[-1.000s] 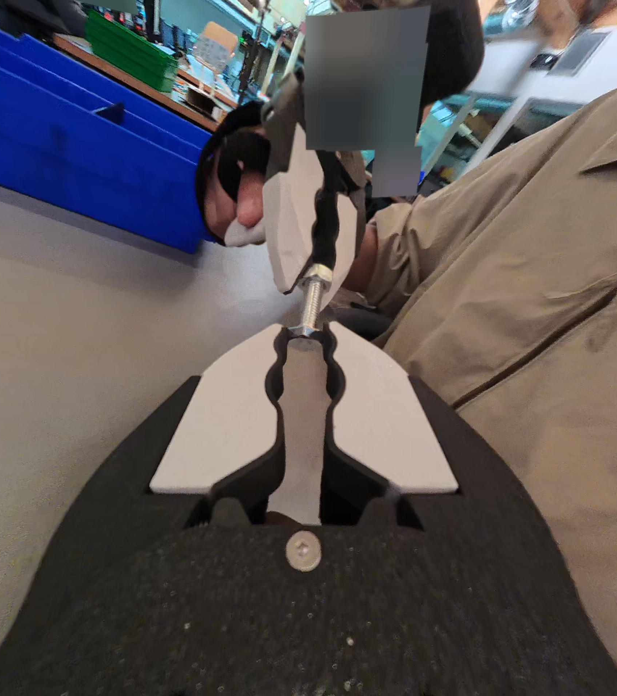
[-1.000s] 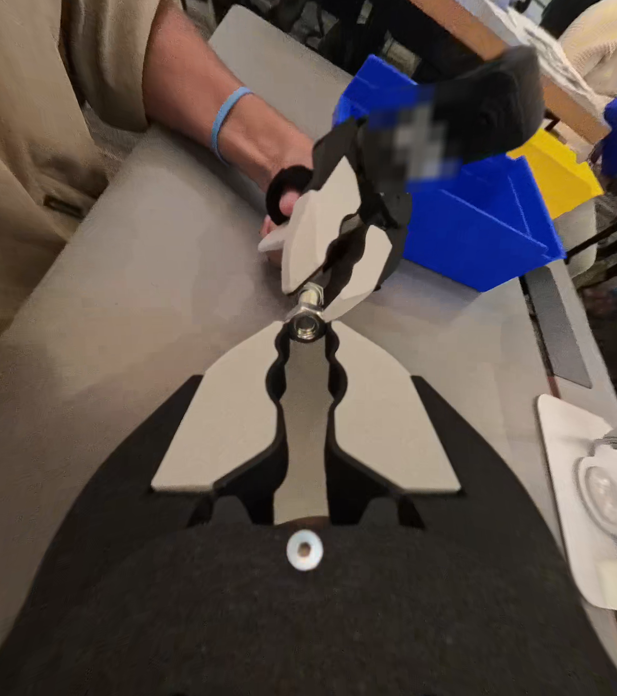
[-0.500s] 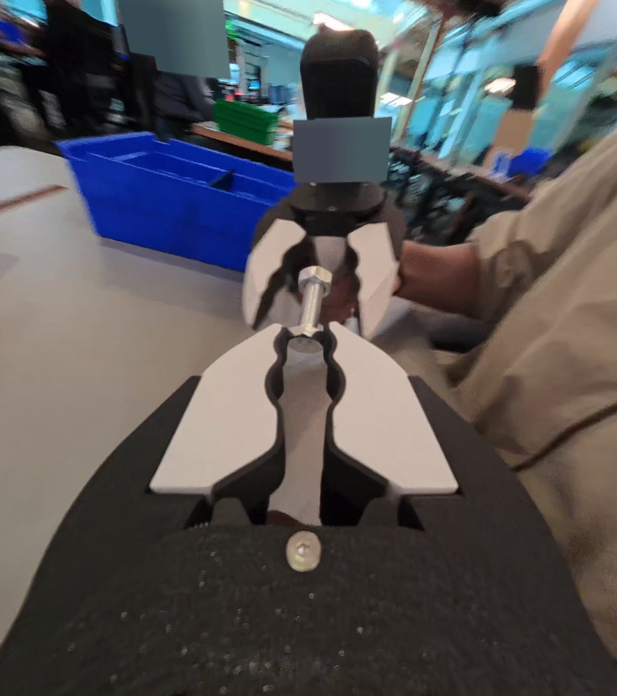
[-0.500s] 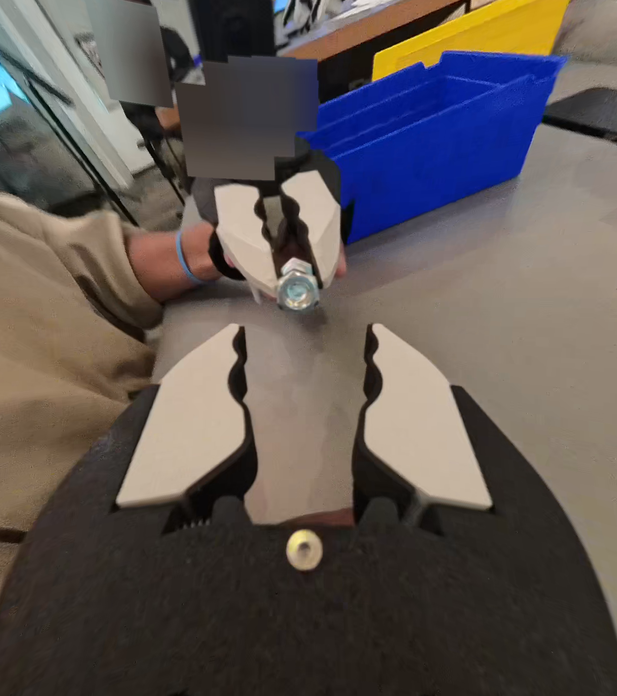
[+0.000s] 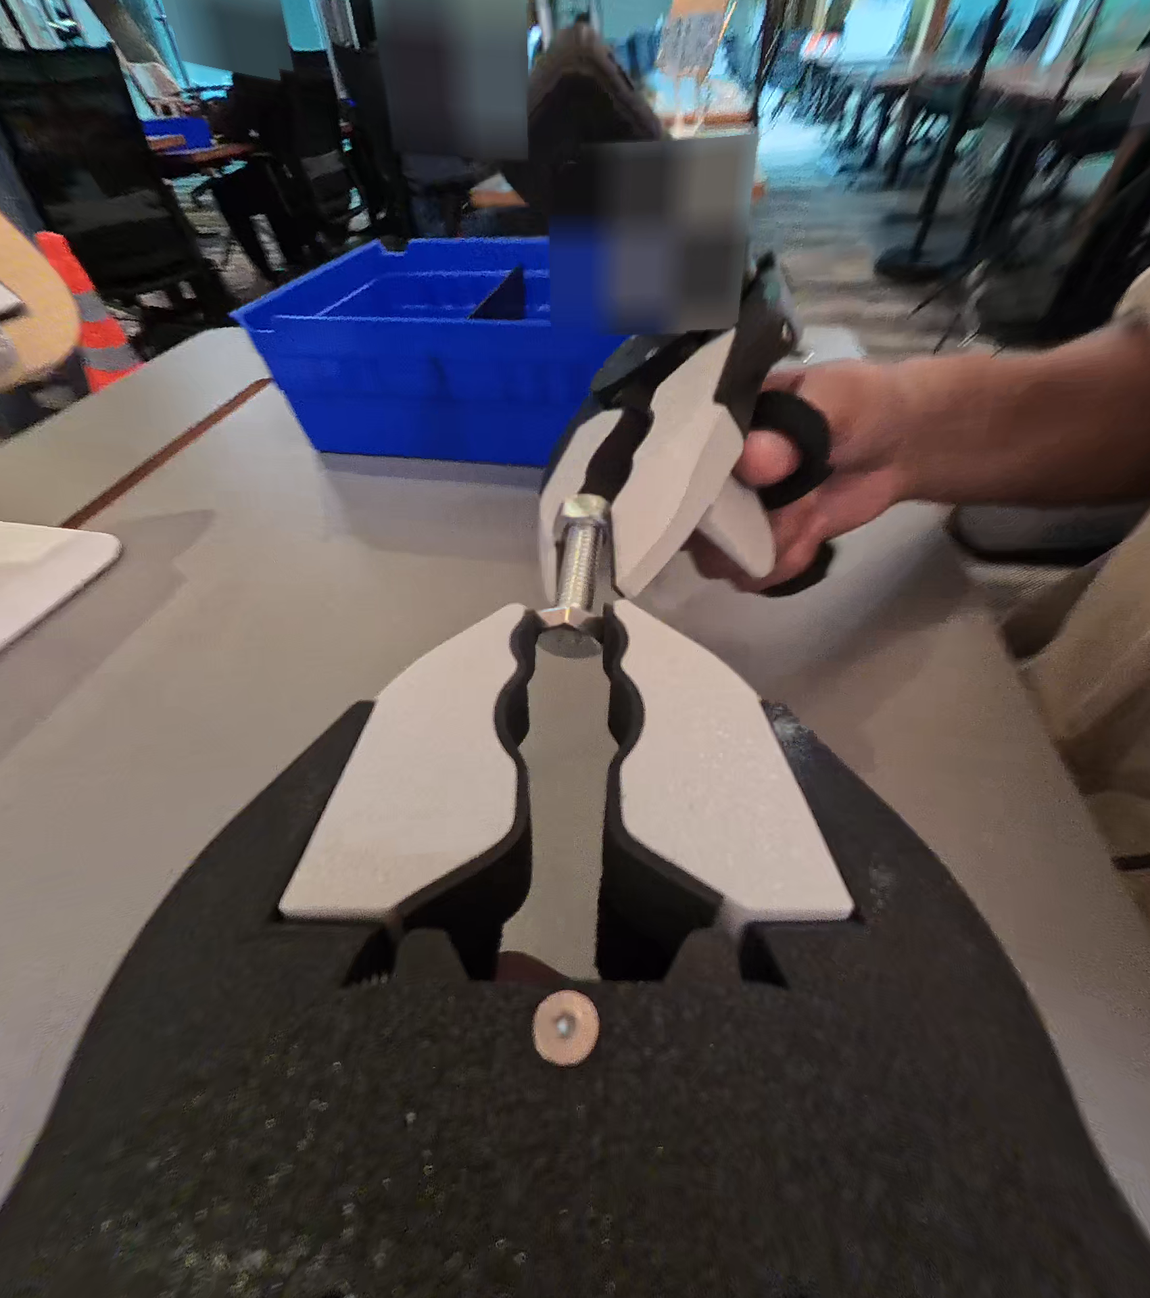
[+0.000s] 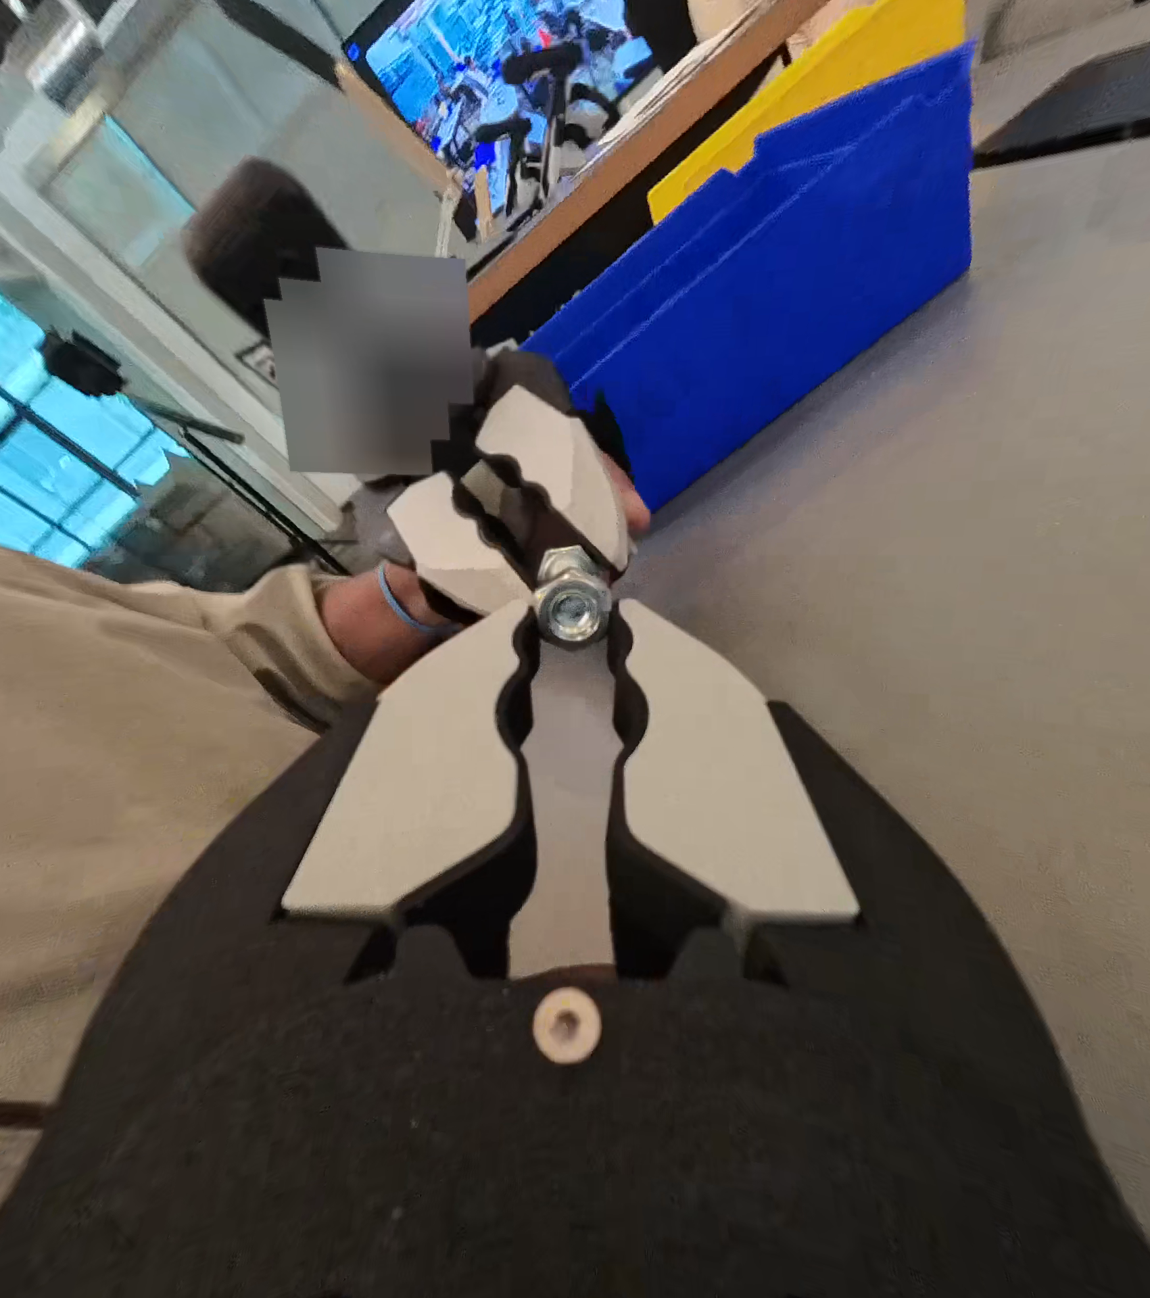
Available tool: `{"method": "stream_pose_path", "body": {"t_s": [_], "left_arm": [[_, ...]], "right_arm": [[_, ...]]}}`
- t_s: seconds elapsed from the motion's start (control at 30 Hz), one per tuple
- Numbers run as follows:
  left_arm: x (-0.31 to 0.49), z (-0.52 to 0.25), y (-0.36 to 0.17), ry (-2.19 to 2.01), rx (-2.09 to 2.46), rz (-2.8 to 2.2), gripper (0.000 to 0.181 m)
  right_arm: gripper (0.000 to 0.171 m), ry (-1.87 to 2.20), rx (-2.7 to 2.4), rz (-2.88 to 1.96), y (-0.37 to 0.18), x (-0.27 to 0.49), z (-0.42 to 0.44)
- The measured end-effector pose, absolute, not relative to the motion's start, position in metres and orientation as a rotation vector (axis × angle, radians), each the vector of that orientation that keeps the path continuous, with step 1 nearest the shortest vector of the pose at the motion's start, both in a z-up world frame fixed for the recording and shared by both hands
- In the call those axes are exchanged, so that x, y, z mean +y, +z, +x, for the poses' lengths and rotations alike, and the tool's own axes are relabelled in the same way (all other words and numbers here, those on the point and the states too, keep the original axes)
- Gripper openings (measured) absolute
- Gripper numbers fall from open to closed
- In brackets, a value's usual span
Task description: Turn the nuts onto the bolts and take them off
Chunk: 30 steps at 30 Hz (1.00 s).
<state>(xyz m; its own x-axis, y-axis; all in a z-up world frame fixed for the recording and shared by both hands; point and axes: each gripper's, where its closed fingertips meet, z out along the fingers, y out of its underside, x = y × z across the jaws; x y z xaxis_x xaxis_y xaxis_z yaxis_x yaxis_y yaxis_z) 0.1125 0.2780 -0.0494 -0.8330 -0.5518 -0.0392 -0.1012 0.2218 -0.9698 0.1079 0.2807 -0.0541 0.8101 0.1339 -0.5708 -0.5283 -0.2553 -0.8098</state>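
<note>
Stand base (image 5: 10,562) sits far left in left wrist view, w/ an orange cone (image 5: 91,316) behind it off the table (image 5: 242,562). Blue bin (image 5: 417,365) is further right, beyond the tools. Centre of that view: left gripper (image 5: 568,632) is pinched narrow on the bolt (image 5: 579,562) head, shank pointing away, clear of the table. Nut (image 5: 580,509) sits at the shank's far end, clamped between the tips of the right gripper (image 5: 600,555), held by a hand (image 5: 818,477) coming in from the right.

Right wrist view gives the end-on look: nut (image 6: 572,614) is caught between the right gripper (image 6: 572,618) tips, narrow, w/ bolt tip showing through the bore, so only a few threads look engaged, by my read. Left gripper (image 6: 558,555) is just behind.

Risks: tools aren't coaxial, so a twist could cock the nut and cross-thread or jam it. Grip is at the very tips on smooth hex flats; it may slip, spin free, or drop the nut. Too much torque could rotate the bolt head in the left pads (image 5: 431,772) instead of turning the nut.
</note>
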Motion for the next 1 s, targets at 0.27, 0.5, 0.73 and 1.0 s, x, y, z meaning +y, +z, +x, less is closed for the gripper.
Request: {"method": "stream_pose_path", "body": {"t_s": [0.27,0.5,0.73,1.0], "left_arm": [[0.261,0.087,-0.041,-2.146,2.26,-0.703,0.018],[0.253,0.071,-0.046,-2.407,2.391,-0.756,0.017],[0.256,0.074,-0.042,-2.398,2.346,-0.746,0.017],[0.258,0.069,-0.041,-2.518,2.369,-0.76,0.017]], "right_arm": [[0.018,0.26,-0.417,-1.96,-0.05,0.264,0.09],[0.018,-0.104,-0.879,-1.972,-0.056,0.258,0.084],[0.018,0.054,-0.725,-1.932,-0.05,0.26,0.084],[0.018,0.002,-0.759,-1.895,-0.048,0.263,0.08]]}}
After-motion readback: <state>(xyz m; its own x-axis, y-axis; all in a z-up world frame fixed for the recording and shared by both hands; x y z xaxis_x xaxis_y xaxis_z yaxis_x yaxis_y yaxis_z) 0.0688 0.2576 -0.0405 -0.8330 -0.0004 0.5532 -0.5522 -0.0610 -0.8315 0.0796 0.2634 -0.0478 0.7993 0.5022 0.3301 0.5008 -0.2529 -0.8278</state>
